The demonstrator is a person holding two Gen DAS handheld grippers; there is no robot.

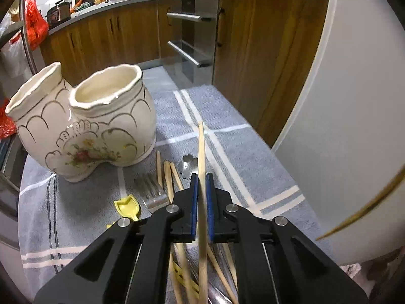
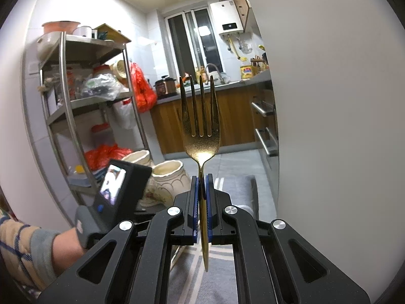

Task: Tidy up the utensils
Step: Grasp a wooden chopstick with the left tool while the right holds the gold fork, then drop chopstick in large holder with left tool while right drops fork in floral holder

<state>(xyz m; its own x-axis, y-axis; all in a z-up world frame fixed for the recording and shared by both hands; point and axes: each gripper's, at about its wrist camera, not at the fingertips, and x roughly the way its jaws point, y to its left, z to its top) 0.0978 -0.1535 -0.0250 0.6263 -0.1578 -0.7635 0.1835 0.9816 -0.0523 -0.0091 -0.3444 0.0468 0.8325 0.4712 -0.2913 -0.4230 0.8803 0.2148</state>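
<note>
Grey striped tablecloth [image 1: 227,131]: left gripper [image 1: 202,177] clamped on pale wooden chopstick [image 1: 201,149], long axis pointing away; cream ceramic twin-pot holder [image 1: 86,126] ahead-left, nearer this hand; right gripper [image 2: 202,178] clamped on upright gold metal fork [image 2: 200,116]

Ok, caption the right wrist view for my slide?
Right gripper clamps a gold fork upright, tines up, facing the kitchen.

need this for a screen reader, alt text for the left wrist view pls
The left gripper is shut on a single wooden chopstick pointing away from the camera. It is above a grey striped cloth where more chopsticks, a silver fork and a yellow utensil lie. A cream double-mouthed ceramic holder stands empty to the left.
</note>
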